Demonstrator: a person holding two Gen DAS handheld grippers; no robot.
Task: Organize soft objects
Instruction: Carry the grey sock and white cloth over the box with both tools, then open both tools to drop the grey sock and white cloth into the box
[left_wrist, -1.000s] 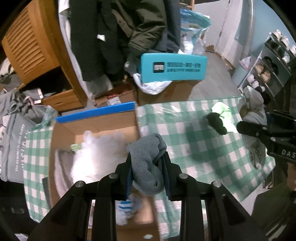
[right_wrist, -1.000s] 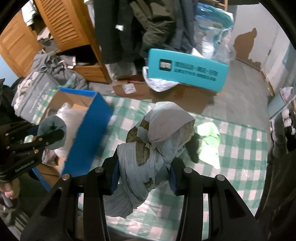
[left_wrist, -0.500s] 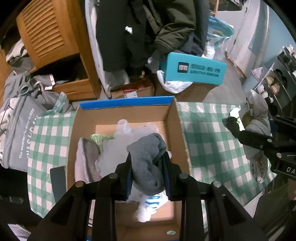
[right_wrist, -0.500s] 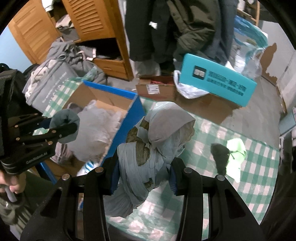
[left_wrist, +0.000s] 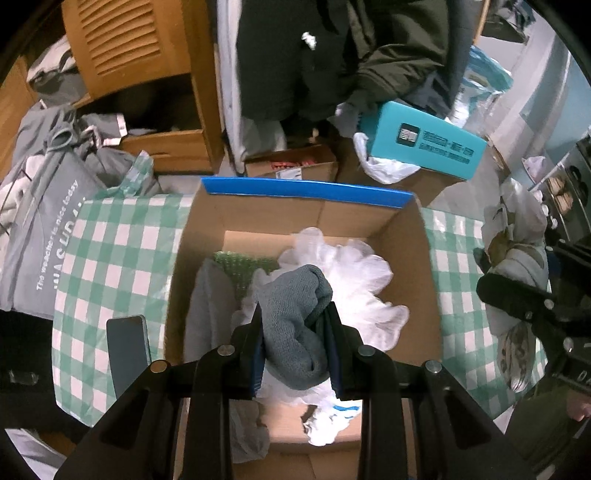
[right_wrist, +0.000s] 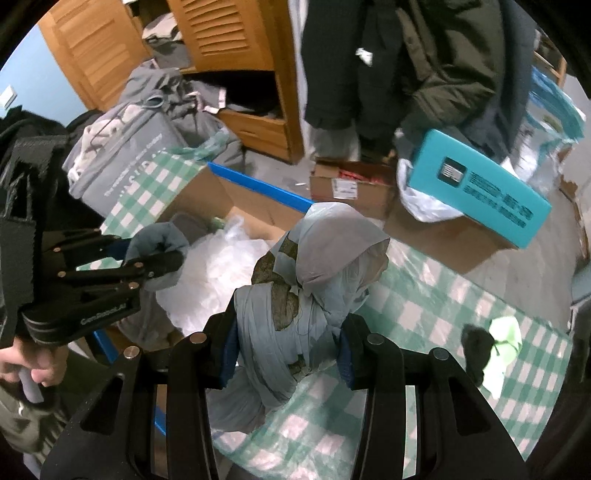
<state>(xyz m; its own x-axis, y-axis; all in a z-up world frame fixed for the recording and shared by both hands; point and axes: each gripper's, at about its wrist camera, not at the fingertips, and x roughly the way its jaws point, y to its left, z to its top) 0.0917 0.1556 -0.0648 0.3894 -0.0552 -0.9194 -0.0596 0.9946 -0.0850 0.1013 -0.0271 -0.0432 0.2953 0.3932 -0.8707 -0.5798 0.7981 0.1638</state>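
Left tongs (left_wrist: 295, 343) clamped on grey sock (left_wrist: 295, 317) above cardboard box (left_wrist: 303, 218), right tongs (right_wrist: 288, 350) gripping knotted pale cloth (right_wrist: 314, 280) beside it over bench (right_wrist: 424, 317); risk of dangling tail snagging box rim.

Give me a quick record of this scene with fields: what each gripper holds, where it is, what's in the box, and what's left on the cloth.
left gripper: shut on grey sock, above box
right gripper: shut on pale scarf, over checked cloth, beside box
box contents: white plastic bag, grey and green fabric
left on cloth: black item, green item, phone
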